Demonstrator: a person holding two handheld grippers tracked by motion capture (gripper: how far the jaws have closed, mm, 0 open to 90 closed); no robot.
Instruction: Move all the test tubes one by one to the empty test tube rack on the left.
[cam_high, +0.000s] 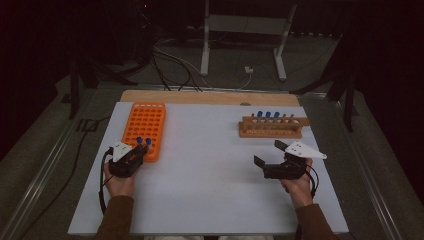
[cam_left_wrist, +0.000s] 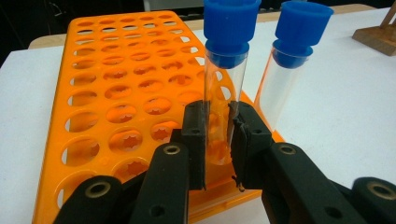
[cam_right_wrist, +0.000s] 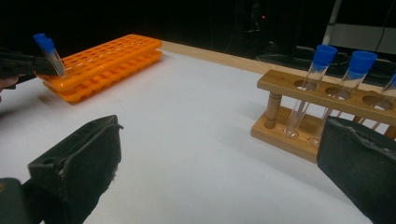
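Left claw (cam_left_wrist: 218, 140) clenched on a blue-capped tube (cam_left_wrist: 223, 79) standing in the orange rack (cam_left_wrist: 116, 116), second capped tube (cam_left_wrist: 287, 70) just beside, right claw (cam_right_wrist: 219, 172) released near the wooden rack (cam_right_wrist: 322, 116), white surface (cam_high: 210, 175)

Glossy orange plastic rack (cam_left_wrist: 116, 93), clear tube (cam_left_wrist: 224, 93), matt wooden stand (cam_right_wrist: 322, 100).

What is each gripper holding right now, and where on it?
Left gripper clamps a capped tube low on its glass; right gripper is open, holding nothing.
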